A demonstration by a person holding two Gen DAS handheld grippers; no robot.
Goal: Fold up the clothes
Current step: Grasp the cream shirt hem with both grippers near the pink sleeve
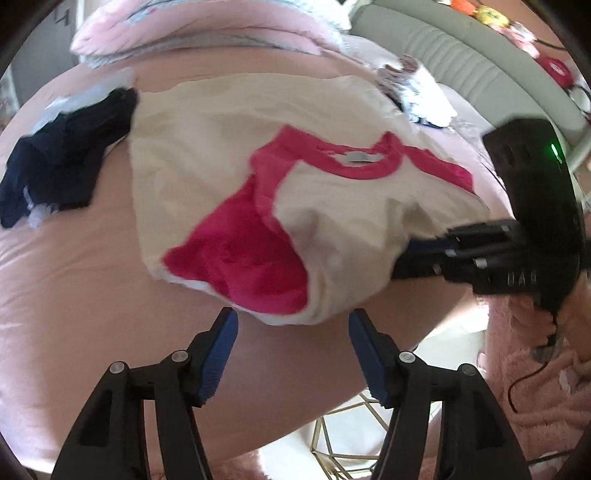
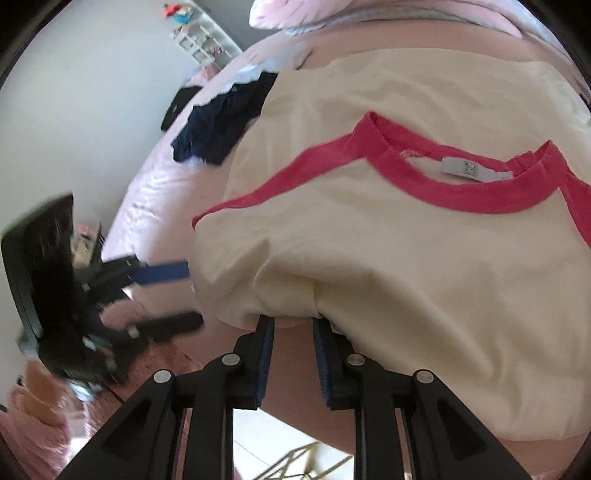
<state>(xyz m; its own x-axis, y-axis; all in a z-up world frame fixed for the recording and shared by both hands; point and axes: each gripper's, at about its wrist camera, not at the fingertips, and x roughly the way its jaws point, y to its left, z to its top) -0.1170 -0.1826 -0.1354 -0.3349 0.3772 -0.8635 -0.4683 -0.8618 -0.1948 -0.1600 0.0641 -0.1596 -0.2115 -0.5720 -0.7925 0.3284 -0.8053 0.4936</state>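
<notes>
A cream T-shirt (image 1: 221,140) (image 2: 406,258) with a pink collar and pink sleeves lies on the pink bed (image 1: 74,295), partly folded, with a pink sleeve (image 1: 243,258) turned up near the front edge. My left gripper (image 1: 293,328) (image 2: 192,295) is open just short of the shirt's near edge, with nothing between its fingers. My right gripper (image 2: 293,325) (image 1: 406,258) reaches in from the right. Its fingers stand slightly apart, and the shirt's hem drapes over their tips.
A dark navy garment (image 1: 62,162) (image 2: 221,125) lies crumpled left of the shirt. Pink pillows (image 1: 184,29) and patterned clothes (image 1: 417,88) sit at the back, by a grey-green padded edge (image 1: 461,55). Below the bed edge stands a gold wire frame (image 1: 343,443). A fluffy pink sleeve (image 1: 535,369) is at right.
</notes>
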